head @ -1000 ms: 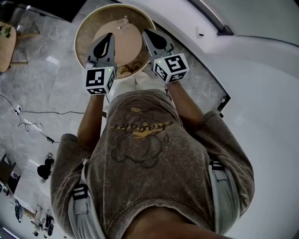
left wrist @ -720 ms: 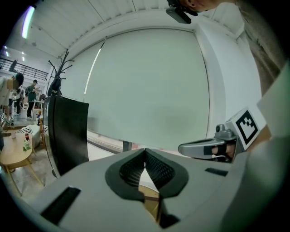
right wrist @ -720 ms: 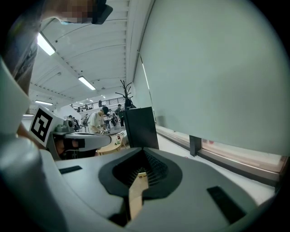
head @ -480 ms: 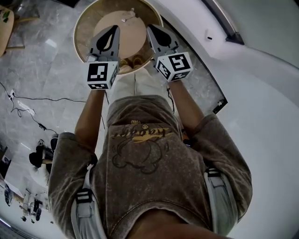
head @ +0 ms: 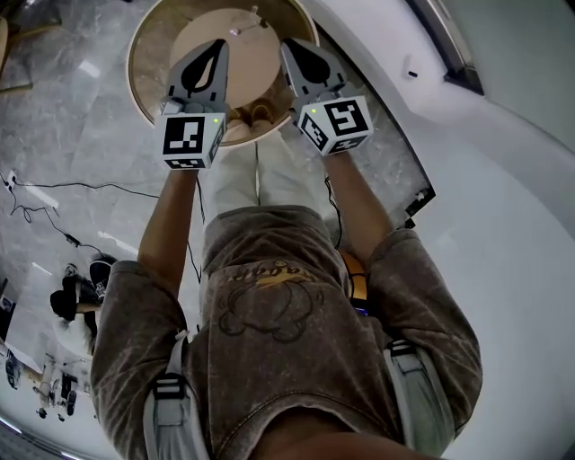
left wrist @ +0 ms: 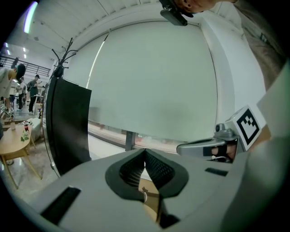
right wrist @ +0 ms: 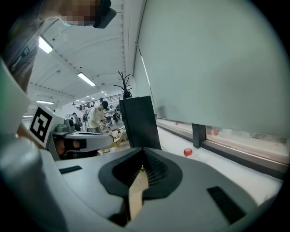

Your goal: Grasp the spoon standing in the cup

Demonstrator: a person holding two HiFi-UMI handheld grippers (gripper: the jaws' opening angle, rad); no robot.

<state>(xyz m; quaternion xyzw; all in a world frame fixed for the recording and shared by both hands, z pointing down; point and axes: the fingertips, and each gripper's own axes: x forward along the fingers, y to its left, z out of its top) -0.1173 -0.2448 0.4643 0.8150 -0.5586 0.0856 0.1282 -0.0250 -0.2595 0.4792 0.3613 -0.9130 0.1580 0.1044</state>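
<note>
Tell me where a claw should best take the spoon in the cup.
Likely its handle, from above: the spoon stands in the cup, so the handle sticks out over the rim. Its lean is too small to judge.

A black panel [left wrist: 68, 122] stands ahead of me. Behind the panel rises a coat rack [left wrist: 62, 50], beside it hangs a wide pale blind [left wrist: 154, 81], above it ceiling strip lights [right wrist: 86, 79] glow, and grey marble floor [left wrist: 38, 165] runs from it to a small wooden table [left wrist: 13, 140].

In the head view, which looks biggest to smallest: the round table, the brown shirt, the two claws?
1. Brown shirt, but it's nearest the camera.
2. Round table.
3. Left claw and right claw look alike.
</note>
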